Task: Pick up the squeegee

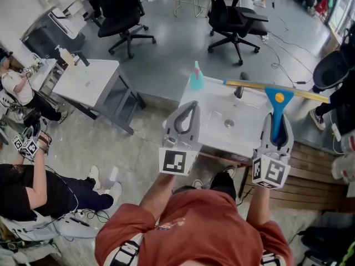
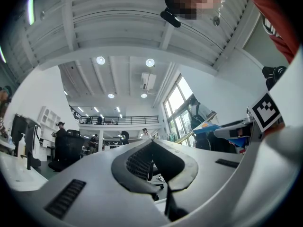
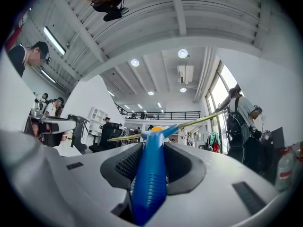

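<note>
Squeegee [image 1: 280, 97] gripped by right claw [image 1: 276, 116] over white table [image 1: 213, 96] w/ spray bottle [image 1: 196, 81]; left claw [image 1: 191, 104] closed, empty

Grey floor [image 1: 166, 60], black office chairs [image 1: 125, 15], white table [image 1: 89, 79], tall windows [image 2: 176, 105], round ceiling lights [image 2: 100, 60]

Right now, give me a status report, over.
Left gripper shut, empty. Right gripper shut on squeegee handle. Spray bottle near blade's left end; contact unclear.
</note>
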{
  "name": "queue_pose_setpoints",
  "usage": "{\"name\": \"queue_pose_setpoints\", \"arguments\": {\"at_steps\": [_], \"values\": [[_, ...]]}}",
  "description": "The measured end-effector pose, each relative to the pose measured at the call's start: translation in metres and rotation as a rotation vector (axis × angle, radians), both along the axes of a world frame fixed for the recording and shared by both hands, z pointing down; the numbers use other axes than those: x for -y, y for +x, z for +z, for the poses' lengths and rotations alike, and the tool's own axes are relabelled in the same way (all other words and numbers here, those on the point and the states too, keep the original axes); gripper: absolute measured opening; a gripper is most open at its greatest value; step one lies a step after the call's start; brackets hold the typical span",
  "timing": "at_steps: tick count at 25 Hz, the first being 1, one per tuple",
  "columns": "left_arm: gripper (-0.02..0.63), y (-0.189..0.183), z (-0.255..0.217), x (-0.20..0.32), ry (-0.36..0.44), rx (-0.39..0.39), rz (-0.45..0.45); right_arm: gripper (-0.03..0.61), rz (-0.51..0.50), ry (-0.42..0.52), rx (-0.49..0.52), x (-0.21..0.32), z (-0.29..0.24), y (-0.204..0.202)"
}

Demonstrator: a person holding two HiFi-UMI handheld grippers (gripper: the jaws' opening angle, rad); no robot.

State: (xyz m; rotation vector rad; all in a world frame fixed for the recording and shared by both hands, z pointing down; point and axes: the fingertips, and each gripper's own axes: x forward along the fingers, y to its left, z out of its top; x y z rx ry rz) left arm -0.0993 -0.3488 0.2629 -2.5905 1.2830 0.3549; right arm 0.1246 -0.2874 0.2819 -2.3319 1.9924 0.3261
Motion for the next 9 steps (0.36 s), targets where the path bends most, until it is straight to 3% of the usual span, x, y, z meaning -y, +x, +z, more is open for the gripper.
{"name": "queue_pose_setpoints", "arguments": {"at_steps": [9], "values": [[0.015,-0.0025,-0.0026,0.0001,0.001,0.002,0.004,0.146,0.006,0.014,0.002,-0.0031,-0.005,-0.0017]]}}
